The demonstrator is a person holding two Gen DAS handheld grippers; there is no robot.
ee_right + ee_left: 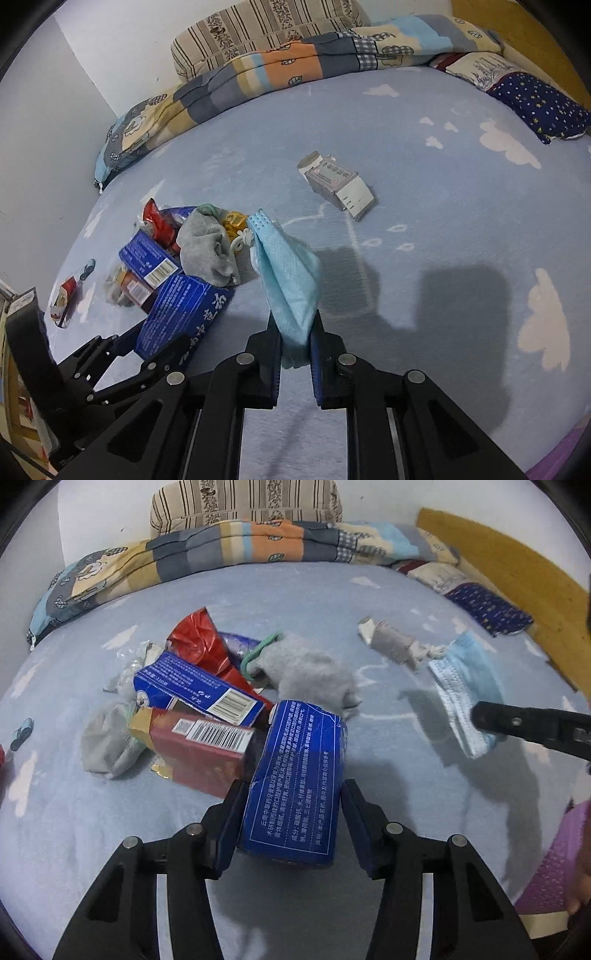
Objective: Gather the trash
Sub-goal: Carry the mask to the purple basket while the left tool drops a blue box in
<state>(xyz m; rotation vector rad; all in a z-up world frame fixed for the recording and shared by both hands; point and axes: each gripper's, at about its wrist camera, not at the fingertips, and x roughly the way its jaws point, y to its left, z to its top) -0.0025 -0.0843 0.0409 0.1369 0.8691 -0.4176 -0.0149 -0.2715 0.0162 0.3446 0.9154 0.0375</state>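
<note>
left gripper point(291, 797): clamped on the blue carton point(295, 775), lower centre of the left wrist view. Both pads press its long sides, so it's a solid hold.

blue carton: thin cardboard, probably empty and light. Stiff enough to grab across the flat sides, but I'd guess it dents if you squeeze hard. Its far end sits right at the edge of the trash pile point(199, 709).

right gripper point(295, 343): closed on the face mask point(291, 273), centre of the right wrist view. The mask sticks up out of the jaws in a folded bunch.

face mask: soft, floppy, basically weightless. Pinching a fold of the fabric like this looks fine; the ear loops would be a flimsier bet.

trash pile: left of centre in both views. Another blue box, a red box point(199, 753), a red wrapper point(201, 638) and a grey sock-looking thing point(314, 672), all overlapping.

grey carton point(336, 184): alone on the bedsheet point(443, 229), upper centre of the right wrist view, well apart from the pile. Looks a bit crushed, so take it across the firmer middle.

risk: the mask could slip if the pinch loosens.
</note>
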